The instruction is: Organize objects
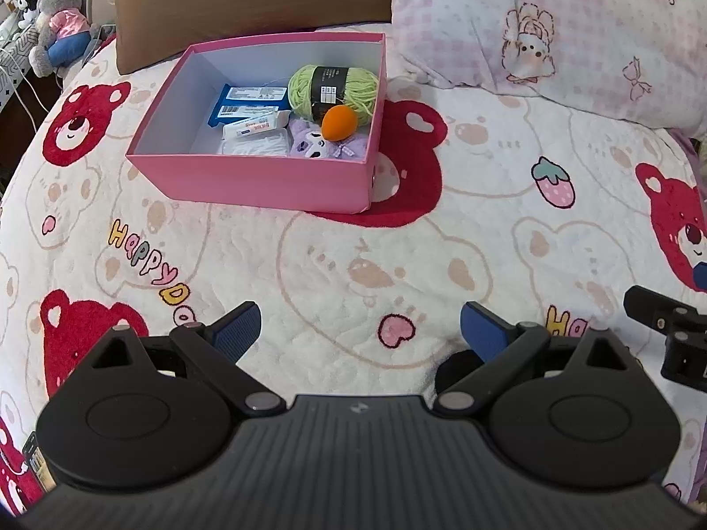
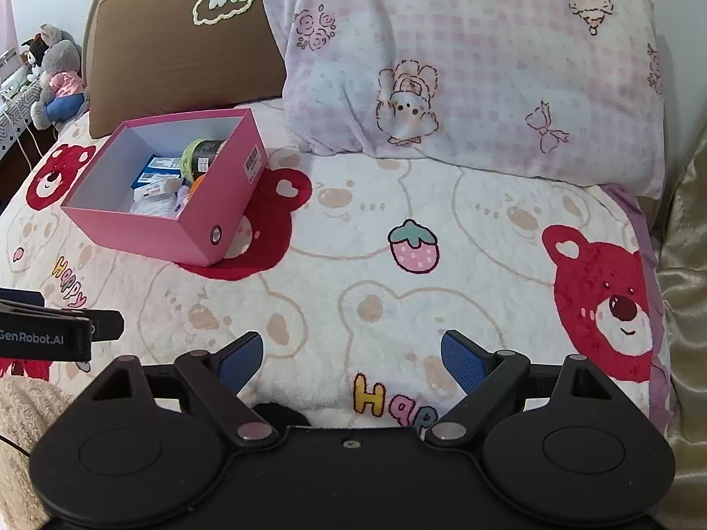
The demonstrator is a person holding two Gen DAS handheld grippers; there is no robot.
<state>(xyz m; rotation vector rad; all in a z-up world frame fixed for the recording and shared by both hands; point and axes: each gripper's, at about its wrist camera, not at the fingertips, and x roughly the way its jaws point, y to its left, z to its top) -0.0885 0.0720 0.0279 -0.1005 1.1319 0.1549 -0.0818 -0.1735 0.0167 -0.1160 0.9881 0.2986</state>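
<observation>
A pink box [image 1: 247,185] stands open on the bear-print blanket [image 1: 353,265]. It holds a green yarn ball [image 1: 333,90], an orange egg-shaped sponge [image 1: 339,123], a blue packet [image 1: 247,104], a small white tube box [image 1: 252,127], a white pack [image 1: 256,146] and a purple plush [image 1: 327,145]. My left gripper [image 1: 360,331] is open and empty, well short of the box. My right gripper [image 2: 351,355] is open and empty over the blanket; the box [image 2: 146,229] lies to its far left. The left gripper's side [image 2: 48,331] shows at the right view's left edge.
A pink checked pillow [image 2: 477,66] and a brown cushion [image 2: 176,53] lie at the bed's head behind the box. Plush toys [image 1: 57,22] sit off the bed at the far left. A gold cloth [image 2: 685,309] hangs along the right edge.
</observation>
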